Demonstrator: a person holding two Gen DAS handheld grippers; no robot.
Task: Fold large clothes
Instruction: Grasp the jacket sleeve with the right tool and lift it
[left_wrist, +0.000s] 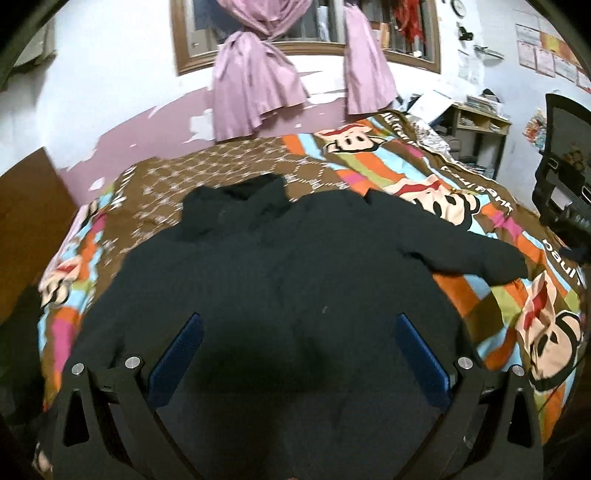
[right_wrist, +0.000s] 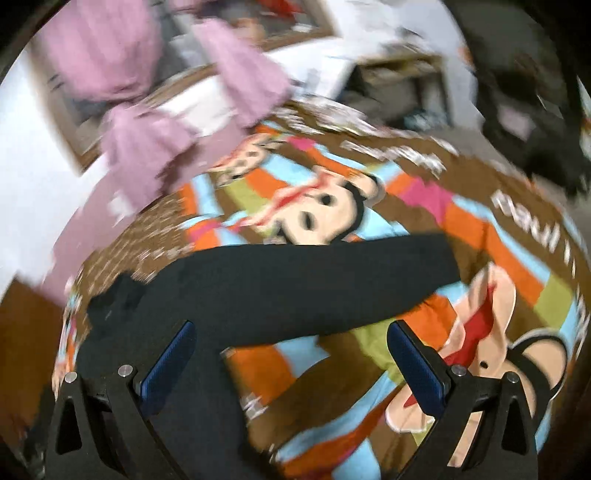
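Observation:
A large black hooded garment (left_wrist: 280, 266) lies spread flat on the bed, hood (left_wrist: 236, 203) toward the far wall and one sleeve (left_wrist: 465, 254) stretched out to the right. My left gripper (left_wrist: 299, 325) is open and empty, held above the garment's body. In the right wrist view the same sleeve (right_wrist: 314, 273) runs across the bedspread. My right gripper (right_wrist: 290, 334) is open and empty, held just above the sleeve and the garment's right side. That view is motion-blurred.
A bright cartoon-monkey bedspread (left_wrist: 517, 314) covers the bed. Pink curtains (left_wrist: 255, 88) hang on the far wall under a window. A shelf unit (left_wrist: 476, 129) and a black office chair (left_wrist: 565, 162) stand to the right. A brown wooden panel (left_wrist: 26, 221) is at left.

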